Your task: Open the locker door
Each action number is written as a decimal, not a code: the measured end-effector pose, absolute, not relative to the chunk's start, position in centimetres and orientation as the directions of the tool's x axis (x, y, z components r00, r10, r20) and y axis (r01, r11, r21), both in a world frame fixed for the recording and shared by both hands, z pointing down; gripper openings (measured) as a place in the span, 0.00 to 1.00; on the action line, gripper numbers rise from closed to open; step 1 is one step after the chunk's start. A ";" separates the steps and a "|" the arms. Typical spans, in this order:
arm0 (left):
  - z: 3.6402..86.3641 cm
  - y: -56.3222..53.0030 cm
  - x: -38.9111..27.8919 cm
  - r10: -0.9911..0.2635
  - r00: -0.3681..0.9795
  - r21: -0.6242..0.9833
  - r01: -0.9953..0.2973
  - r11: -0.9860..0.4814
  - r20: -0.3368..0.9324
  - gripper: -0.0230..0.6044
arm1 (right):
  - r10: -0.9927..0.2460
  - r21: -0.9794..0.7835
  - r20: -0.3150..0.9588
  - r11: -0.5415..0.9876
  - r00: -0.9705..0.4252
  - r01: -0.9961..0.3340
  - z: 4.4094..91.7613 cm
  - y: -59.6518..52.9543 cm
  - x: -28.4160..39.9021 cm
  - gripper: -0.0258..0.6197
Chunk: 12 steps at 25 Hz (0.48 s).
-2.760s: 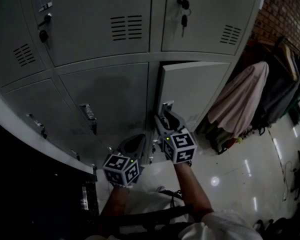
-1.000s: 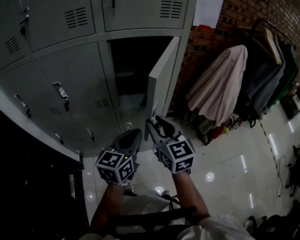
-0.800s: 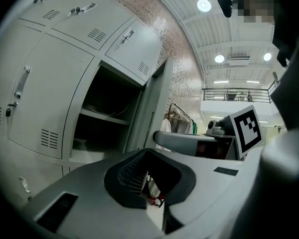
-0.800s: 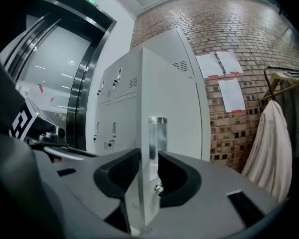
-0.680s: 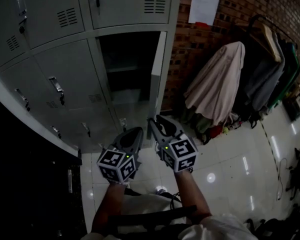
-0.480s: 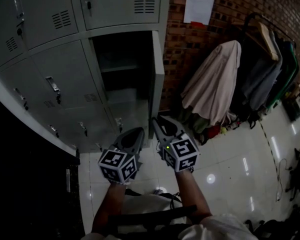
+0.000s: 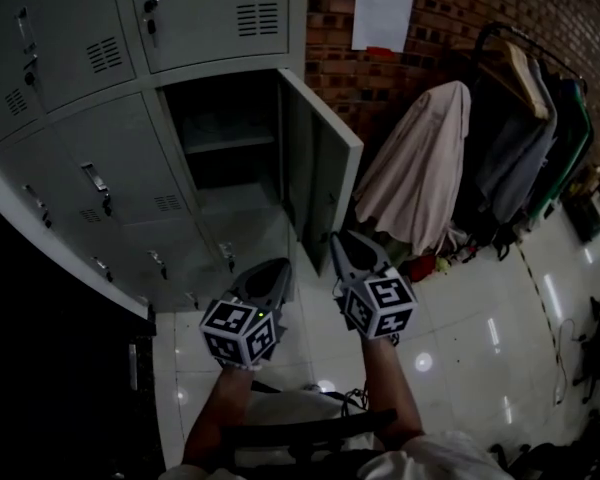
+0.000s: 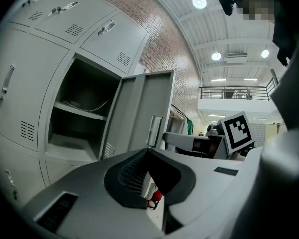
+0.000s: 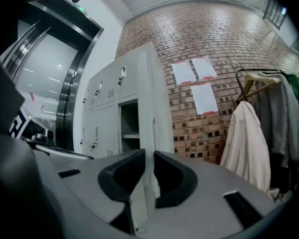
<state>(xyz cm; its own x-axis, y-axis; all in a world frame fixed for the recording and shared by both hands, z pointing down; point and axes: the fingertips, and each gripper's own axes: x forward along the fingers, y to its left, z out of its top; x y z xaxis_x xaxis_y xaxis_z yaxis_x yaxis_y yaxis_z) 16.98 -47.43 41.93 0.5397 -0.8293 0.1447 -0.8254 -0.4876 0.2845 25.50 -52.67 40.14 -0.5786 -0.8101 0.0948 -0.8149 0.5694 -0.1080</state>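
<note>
We note the locker door (image 7: 325, 180) swung wide, hinged on the right of its open compartment (image 7: 220, 113), which has one shelf (image 7: 230, 142) inside. Our right gripper (image 7: 342, 240) points toward the door's lower edge without touching it. Its jaws have just been closing and now stand a narrow slit apart, nothing between them. Our left gripper (image 7: 278, 267) is beside it, jaws together at the tips, empty. A beige coat (image 7: 420, 168) hangs by the brick wall (image 7: 430, 28).

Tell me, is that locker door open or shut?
Open. The locker door stands swung outward, and the dark compartment with its shelf shows beside it.
</note>
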 end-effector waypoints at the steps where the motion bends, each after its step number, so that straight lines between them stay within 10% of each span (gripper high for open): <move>1: 41.8 -47.6 17.3 -0.827 0.542 0.286 -0.824 -0.489 0.147 0.02 | -0.819 -0.110 0.095 0.557 -0.566 -0.823 40.1 -53.0 26.2 0.14; 12: 42.5 -49.2 18.3 -0.816 0.555 0.283 -0.818 -0.500 0.162 0.02 | -0.867 -0.129 0.082 0.480 -0.491 -0.868 40.3 -55.5 30.2 0.10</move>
<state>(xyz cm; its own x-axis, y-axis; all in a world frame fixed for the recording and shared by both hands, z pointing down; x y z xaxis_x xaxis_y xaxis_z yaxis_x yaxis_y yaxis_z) 18.30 -49.21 42.53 0.5551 -0.8159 0.1617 -0.8181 -0.5004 0.2833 30.20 -55.50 40.26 -0.4913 -0.8671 0.0824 -0.8680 0.4795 -0.1292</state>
